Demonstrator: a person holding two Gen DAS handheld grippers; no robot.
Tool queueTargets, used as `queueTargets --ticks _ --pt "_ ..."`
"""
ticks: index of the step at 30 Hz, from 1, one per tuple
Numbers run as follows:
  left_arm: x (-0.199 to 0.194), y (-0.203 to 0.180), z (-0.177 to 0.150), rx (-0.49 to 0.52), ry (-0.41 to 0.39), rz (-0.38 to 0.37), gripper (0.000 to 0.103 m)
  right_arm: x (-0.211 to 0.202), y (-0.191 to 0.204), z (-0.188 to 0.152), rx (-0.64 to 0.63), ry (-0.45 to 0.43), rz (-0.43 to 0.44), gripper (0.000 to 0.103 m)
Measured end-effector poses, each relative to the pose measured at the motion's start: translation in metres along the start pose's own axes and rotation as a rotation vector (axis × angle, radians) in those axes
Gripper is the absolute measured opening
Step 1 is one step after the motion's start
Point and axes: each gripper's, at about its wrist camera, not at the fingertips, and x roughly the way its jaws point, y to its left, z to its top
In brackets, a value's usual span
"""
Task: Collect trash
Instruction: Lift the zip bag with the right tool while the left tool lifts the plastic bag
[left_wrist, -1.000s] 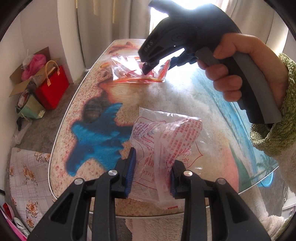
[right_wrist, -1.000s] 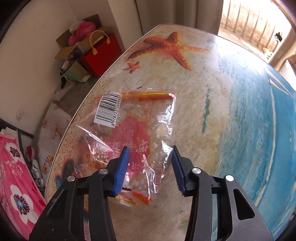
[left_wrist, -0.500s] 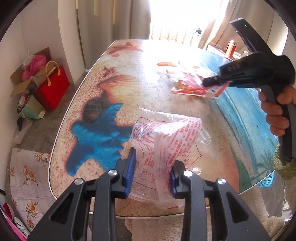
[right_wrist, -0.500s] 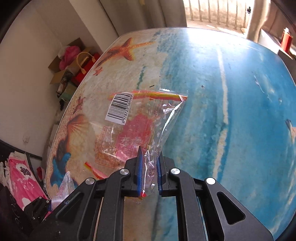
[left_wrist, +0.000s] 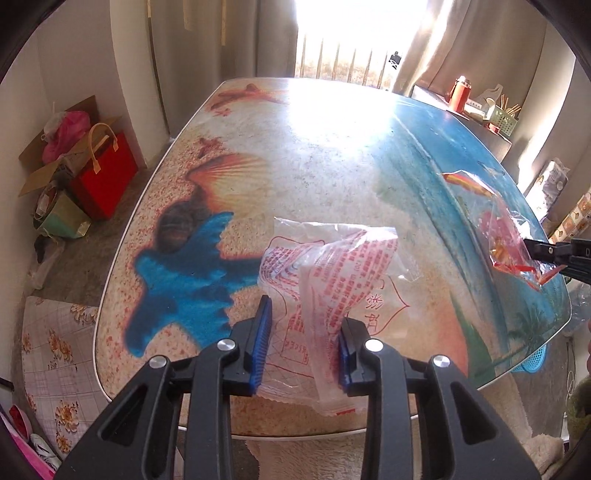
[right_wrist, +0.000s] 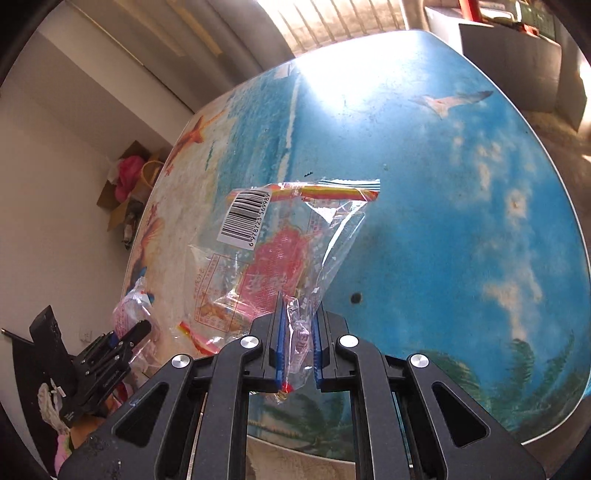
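Sunlight from the window washes over the beach-print table (left_wrist: 332, 155), glossy and rounded at its corners. From the left wrist, the left gripper (left_wrist: 303, 350) sits as it did a second ago, fingers parted around a crumpled white bag (left_wrist: 332, 273) with red print, lying flat near the table's edge and not yet pinched. At the far right the clear bag (left_wrist: 498, 229) has swung off the far tabletop and now hangs in the air. From the right wrist, the right gripper (right_wrist: 297, 349), spread a second ago, is clamped on the clear bag's (right_wrist: 280, 251) corner; thin crinkly film with a barcode sticker and rainbow strip, lifted above the table (right_wrist: 461, 184). One piece looks collected, the white bag remains.
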Motion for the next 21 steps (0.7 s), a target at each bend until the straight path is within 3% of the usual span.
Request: queueTargets --ticks 9,21 --pt "-0.004 -0.025 0.005 0.059 -0.012 -0.013 0.028 -0.005 -0.004 -0.004 -0.004 -0.017 0.0 0.01" --pt "-0.021 -0.038 0.008 0.101 -0.057 0.025 0.028 -0.016 -0.003 -0.012 -0.038 -0.028 0.03 0.01"
